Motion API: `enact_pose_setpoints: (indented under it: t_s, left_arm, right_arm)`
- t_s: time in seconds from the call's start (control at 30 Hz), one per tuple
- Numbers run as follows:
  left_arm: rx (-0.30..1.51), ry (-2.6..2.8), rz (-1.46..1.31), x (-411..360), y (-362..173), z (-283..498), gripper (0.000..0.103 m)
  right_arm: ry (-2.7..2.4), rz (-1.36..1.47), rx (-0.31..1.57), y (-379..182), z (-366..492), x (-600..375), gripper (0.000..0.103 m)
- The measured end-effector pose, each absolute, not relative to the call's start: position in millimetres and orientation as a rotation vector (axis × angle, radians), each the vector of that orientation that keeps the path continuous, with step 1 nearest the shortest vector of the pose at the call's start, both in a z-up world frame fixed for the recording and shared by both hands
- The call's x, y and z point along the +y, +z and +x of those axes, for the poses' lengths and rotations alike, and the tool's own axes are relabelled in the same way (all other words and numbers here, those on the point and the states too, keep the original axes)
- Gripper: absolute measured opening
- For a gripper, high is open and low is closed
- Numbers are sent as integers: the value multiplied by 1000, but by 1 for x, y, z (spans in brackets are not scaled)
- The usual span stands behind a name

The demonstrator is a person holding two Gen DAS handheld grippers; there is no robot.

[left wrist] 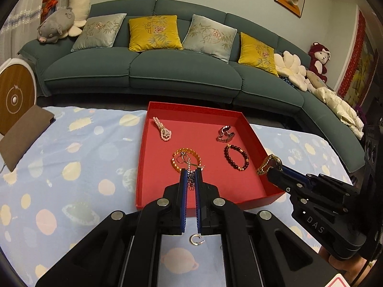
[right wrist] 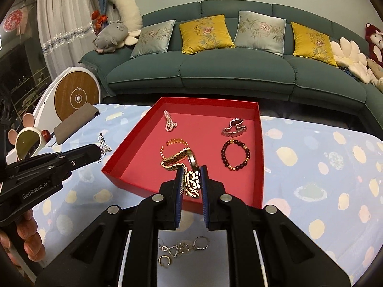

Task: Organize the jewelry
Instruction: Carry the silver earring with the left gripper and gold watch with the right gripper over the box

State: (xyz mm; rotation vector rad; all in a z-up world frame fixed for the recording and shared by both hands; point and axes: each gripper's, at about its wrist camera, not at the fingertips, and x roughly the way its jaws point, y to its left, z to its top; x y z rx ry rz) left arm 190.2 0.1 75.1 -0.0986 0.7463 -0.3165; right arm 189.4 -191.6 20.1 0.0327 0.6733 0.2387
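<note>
Holding: two pieces of jewelry, one in each gripper, both at the red box (left wrist: 249, 124).
Gold watch: the gold link watch (right wrist: 189, 165) hangs from the right gripper (right wrist: 191, 179), jaws clamped on its band; the case and free end dangle over the box's near right part.
Silver necklace: a silver chain necklace with pendant (left wrist: 190, 179) is pinched in the left gripper (left wrist: 190, 179), jaws closed on it, above the near edge of the box; seen from the right wrist camera it hangs at the box's left side, and whether over the floor or just outside the wall cannot be told.
Step in hand, as a judgement: placing each piece on bare red floor. Lower until the links rest, then part the jaws, so nothing swings onto a neighbour; the chain tangles easily.
Box contents: pearl strand (left wrist: 164, 130) at far left, silver watch (left wrist: 225, 134) at far right, dark bead bracelet (left wrist: 235, 156) near right, amber bead bracelet (left wrist: 186, 159) near centre, all apart.
Still outside: open ring (left wrist: 195, 240) and small silver pieces (right wrist: 184, 247) on the planet-print cloth (left wrist: 71, 157) just beneath the grippers.
Beyond: green sofa (left wrist: 167, 71) with cushions.
</note>
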Motion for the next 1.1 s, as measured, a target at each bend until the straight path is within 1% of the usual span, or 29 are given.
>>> enact_pose_setpoints:
  t_s: [0.2, 0.4, 0.63, 1.1]
  left_arm:
    - [798, -287, -40, -8, 45, 224, 4]
    - [847, -292, -60, -6, 26, 249, 4]
    - [878, -292, -27, -7, 11, 257, 4]
    - [901, -276, -18, -7, 1, 260, 4]
  right_arm:
    - [198, 57, 711, 4, 215, -207, 13]
    - [171, 53, 766, -16, 231, -216, 13]
    - [142, 58, 816, -36, 243, -225, 13]
    - [154, 56, 830, -43, 244, -220, 13]
